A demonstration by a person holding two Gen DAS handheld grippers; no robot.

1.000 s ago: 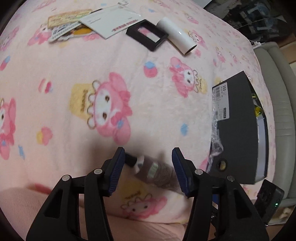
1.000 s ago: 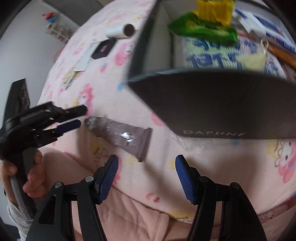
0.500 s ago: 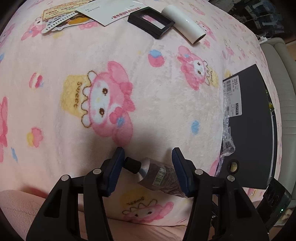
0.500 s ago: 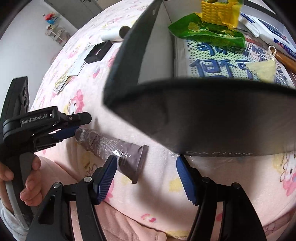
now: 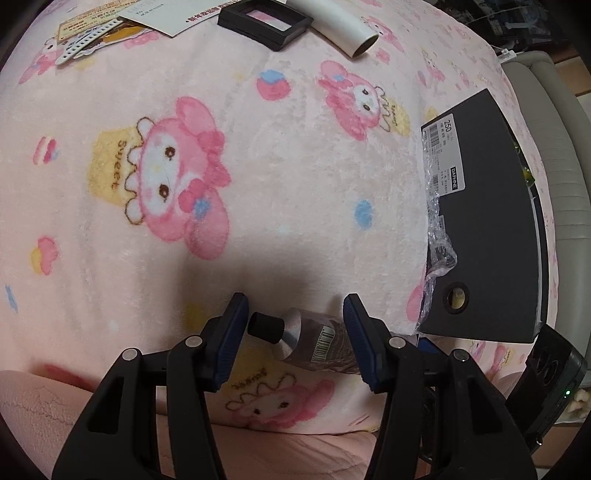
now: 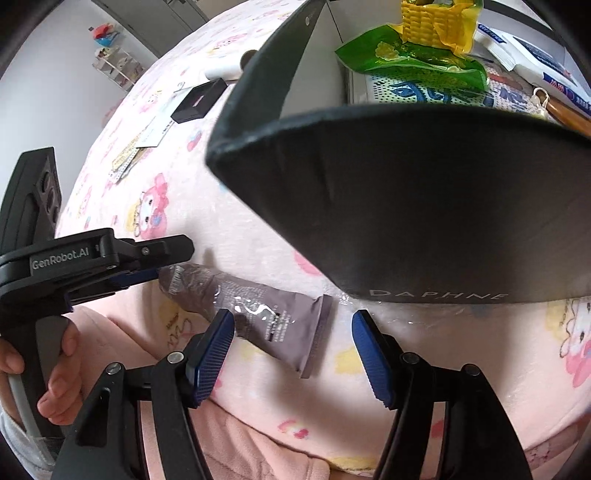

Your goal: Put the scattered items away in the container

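A grey-brown tube [image 5: 321,345] with a black cap [image 5: 266,326] lies on the pink blanket near its front edge. My left gripper [image 5: 295,332] is open, and the cap and neck sit between its blue pads without being squeezed. In the right wrist view the tube [image 6: 266,314] stretches from the left gripper [image 6: 166,264] to its crimped end, which lies between the fingers of my open right gripper [image 6: 291,354]. The black box [image 6: 406,221] stands just beyond, and its near wall hides part of the inside.
The box [image 5: 487,221] holds a green packet [image 6: 410,62], a yellow item [image 6: 436,18] and other packs. Far across the blanket lie a white roll [image 5: 340,26], a black frame [image 5: 264,24] and cards [image 5: 92,22]. A hand [image 6: 59,376] holds the left gripper's handle.
Both grippers have come in closer to the tube. Its cap and neck now sit more squarely between the left fingers. The right gripper has dropped nearer the crimped end and the box.
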